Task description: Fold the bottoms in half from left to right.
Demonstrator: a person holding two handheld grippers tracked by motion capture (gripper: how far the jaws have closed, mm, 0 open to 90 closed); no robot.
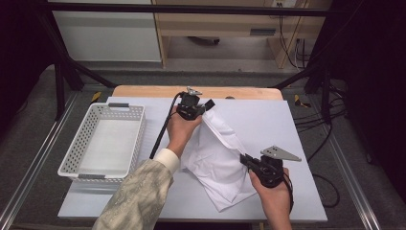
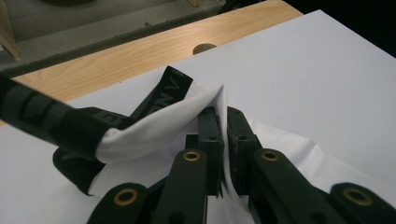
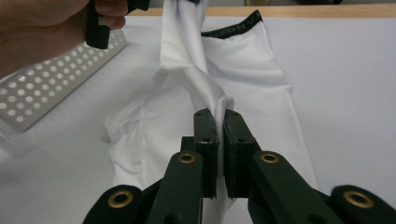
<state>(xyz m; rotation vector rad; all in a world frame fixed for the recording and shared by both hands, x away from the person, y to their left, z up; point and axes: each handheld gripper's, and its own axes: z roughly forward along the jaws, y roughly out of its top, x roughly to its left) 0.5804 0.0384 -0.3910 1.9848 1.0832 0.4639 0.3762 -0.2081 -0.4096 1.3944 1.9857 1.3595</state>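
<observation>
A white garment (image 1: 215,153) with a black lettered waistband (image 2: 56,116) lies crumpled on the white table sheet (image 1: 268,120), partly lifted between the two hands. My left gripper (image 1: 209,104) holds its far upper corner. In the left gripper view the jaws (image 2: 223,114) are shut on a thin fold of white cloth beside the waistband. My right gripper (image 1: 243,159) holds the garment's near right edge. In the right gripper view its jaws (image 3: 220,116) pinch a ridge of cloth that rises toward the left hand, with the waistband (image 3: 233,28) lying flat behind.
A white perforated basket (image 1: 76,146) stands empty at the left of the table; its wall (image 3: 42,88) appears in the right gripper view. A wooden table edge (image 1: 143,91) with a round hole (image 2: 204,47) runs along the back. Cables hang off the right side.
</observation>
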